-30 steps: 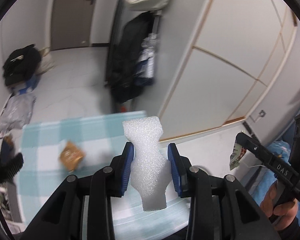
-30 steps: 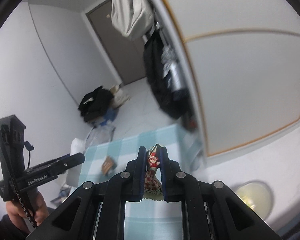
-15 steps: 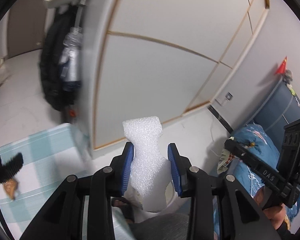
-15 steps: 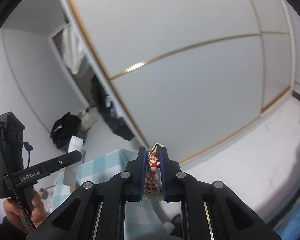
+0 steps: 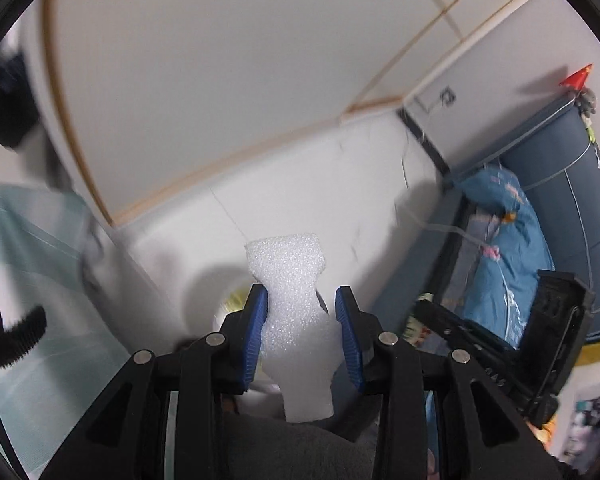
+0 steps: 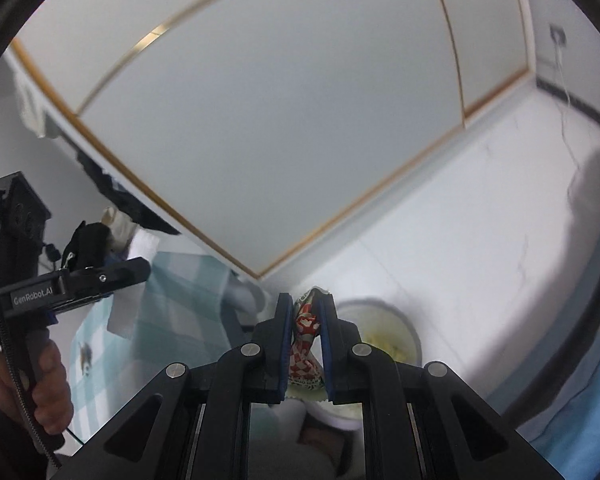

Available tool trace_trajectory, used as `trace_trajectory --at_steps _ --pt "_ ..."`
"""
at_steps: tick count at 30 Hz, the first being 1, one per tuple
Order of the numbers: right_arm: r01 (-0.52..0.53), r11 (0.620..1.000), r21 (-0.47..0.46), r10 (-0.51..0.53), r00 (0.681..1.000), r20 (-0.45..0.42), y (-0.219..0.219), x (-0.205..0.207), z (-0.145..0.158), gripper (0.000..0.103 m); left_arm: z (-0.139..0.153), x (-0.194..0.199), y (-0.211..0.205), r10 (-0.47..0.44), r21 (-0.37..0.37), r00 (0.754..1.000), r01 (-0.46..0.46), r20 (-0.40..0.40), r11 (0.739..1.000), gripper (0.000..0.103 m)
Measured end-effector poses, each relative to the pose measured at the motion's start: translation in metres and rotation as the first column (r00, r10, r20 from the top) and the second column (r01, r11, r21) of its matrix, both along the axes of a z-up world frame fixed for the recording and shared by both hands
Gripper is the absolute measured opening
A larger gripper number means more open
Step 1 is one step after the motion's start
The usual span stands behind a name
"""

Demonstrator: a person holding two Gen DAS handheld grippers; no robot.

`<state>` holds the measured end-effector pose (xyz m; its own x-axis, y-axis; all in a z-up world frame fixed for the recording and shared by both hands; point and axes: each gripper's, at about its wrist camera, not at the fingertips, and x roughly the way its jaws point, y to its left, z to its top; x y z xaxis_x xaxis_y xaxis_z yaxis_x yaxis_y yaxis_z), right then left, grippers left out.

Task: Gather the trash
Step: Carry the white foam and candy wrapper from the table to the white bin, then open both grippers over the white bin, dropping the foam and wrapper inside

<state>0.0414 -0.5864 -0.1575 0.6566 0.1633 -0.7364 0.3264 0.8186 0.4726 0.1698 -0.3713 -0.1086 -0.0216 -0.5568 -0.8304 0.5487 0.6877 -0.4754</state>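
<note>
A white sliding wardrobe door [image 6: 260,120] with thin wood-coloured trim fills most of both wrist views, with pale floor [image 6: 480,208] below it. At the left stands the table [image 6: 172,304] under a light blue checked cloth, and a small brown scrap [image 6: 86,354] lies on that cloth, blurred. At the right edge of the left wrist view is a grey-blue bed [image 5: 560,208] with a blue patterned quilt bundled against it. On the floor, beyond both tools, sits a round white bin [image 6: 384,328] with yellowish contents; its rim shows just past the fingertips in each view. The left tool [image 5: 301,300] is clamped on a piece of white foam [image 5: 290,280], narrow-waisted, which sticks out well past the blue pads. The right tool [image 6: 305,306] is pinched nearly closed on a red-and-white snack wrapper [image 6: 304,336], crumpled between its pads. A hand [image 6: 40,380] grips the left tool's handle
</note>
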Motion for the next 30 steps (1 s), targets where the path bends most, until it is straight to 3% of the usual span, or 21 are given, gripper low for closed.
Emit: trace_trajectory --at_steps 3,7,19,23,25,29,30 --pt "0.014 0.999 0.047 -0.012 0.999 -0.040 -0.009 0.006 -0.033 0.012 -0.030 -0.001 -0.021 -0.065 0.017 0.991 0.067 -0.115 0.998 0.030" --pt "0.018 0.996 0.093 -0.008 0.994 -0.110 -0.014 0.013 -0.074 0.012 -0.059 -0.003 -0.039 -0.091 0.083 0.976 0.109 -0.198 0.991 0.030" --pt "0.027 0.984 0.177 0.017 0.971 -0.239 -0.010 0.014 -0.143 0.015 -0.107 0.007 -0.049 -0.055 0.163 0.949 0.110 -0.311 0.980 0.030" --pt "-0.008 0.987 0.159 0.052 0.960 -0.276 0.002 0.018 -0.151 0.015 -0.110 0.008 -0.055 -0.055 0.172 0.955 0.109 -0.291 0.979 0.030" --pt "-0.021 0.984 0.177 0.075 0.950 -0.303 0.006 0.019 -0.157 0.023 -0.116 0.008 -0.057 -0.066 0.172 0.953 0.121 -0.296 0.978 0.030" --pt "-0.004 0.986 0.164 0.054 0.952 -0.302 0.000 0.012 -0.157 0.029 -0.124 0.006 -0.061 -0.082 0.182 0.946 0.145 -0.315 0.973 0.030" --pt "0.012 0.988 0.155 0.036 0.953 -0.300 -0.005 0.008 -0.157 0.038 -0.126 0.006 -0.062 -0.082 0.186 0.945 0.147 -0.318 0.971 0.030"
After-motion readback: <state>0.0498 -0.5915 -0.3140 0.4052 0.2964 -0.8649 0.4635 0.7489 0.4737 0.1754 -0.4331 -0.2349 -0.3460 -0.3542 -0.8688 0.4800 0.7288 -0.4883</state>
